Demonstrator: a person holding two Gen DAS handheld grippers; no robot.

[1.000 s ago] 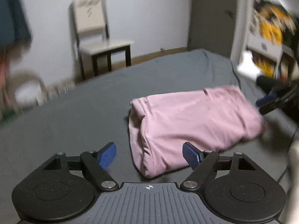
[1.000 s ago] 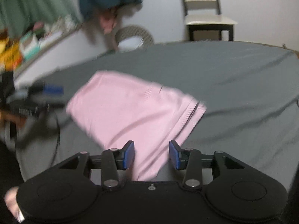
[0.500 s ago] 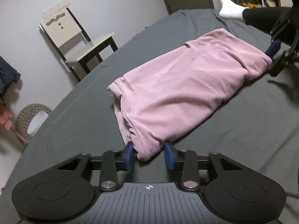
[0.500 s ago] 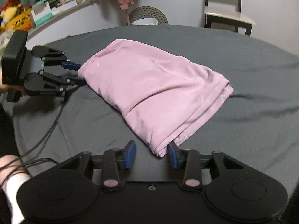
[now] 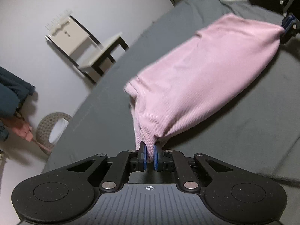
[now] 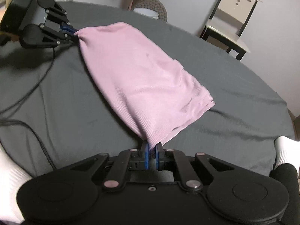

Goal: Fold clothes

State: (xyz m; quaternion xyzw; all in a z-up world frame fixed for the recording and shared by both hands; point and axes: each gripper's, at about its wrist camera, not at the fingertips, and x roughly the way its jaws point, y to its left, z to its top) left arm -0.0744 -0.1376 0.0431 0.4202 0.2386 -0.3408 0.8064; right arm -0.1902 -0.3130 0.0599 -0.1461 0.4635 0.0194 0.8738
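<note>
A folded pink ribbed garment (image 5: 202,78) hangs stretched between both grippers above a dark grey bed sheet (image 5: 243,131). My left gripper (image 5: 149,156) is shut on one bunched corner of it. My right gripper (image 6: 151,154) is shut on the opposite corner of the pink garment (image 6: 142,75). Each gripper shows in the other's view: the right gripper (image 5: 288,25) at the far upper right, the left gripper (image 6: 68,30) at the upper left. The cloth's far long edge sags toward the sheet.
A pale chair (image 5: 84,43) stands by the wall past the bed, seen also in the right wrist view as the chair (image 6: 230,24). A woven basket (image 5: 53,129) sits on the floor. Black cables (image 6: 31,97) trail over the sheet. A white-socked foot (image 6: 285,150) rests at the right.
Both grippers closed on opposite corners of the pink garment and lifted it; it went from lying flat on the sheet to hanging taut between them.
</note>
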